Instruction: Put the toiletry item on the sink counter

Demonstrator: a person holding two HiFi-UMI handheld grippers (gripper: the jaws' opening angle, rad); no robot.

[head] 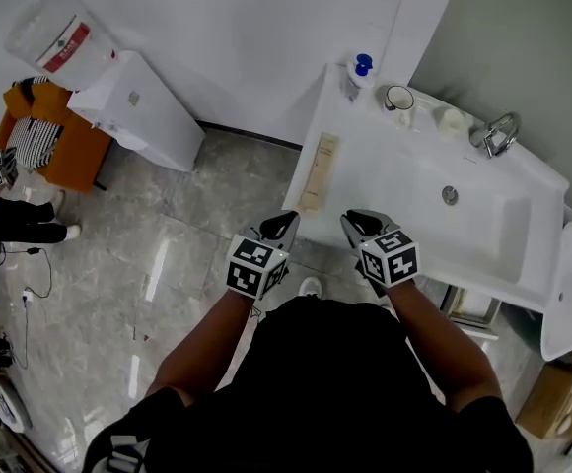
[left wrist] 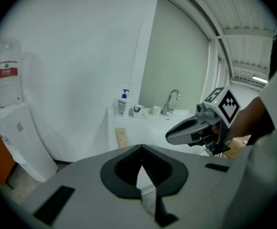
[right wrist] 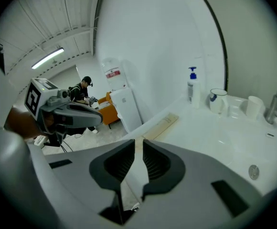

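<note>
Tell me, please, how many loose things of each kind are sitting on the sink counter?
Pump bottle: 1
Cups: 2
Long beige packet: 1
Total on the sink counter: 4

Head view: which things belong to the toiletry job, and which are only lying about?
Job: flat tan box, likely the toiletry item; sink counter; left tongs; right tongs.
Lying about: pump bottle; cup; water dispenser; orange chair.
</note>
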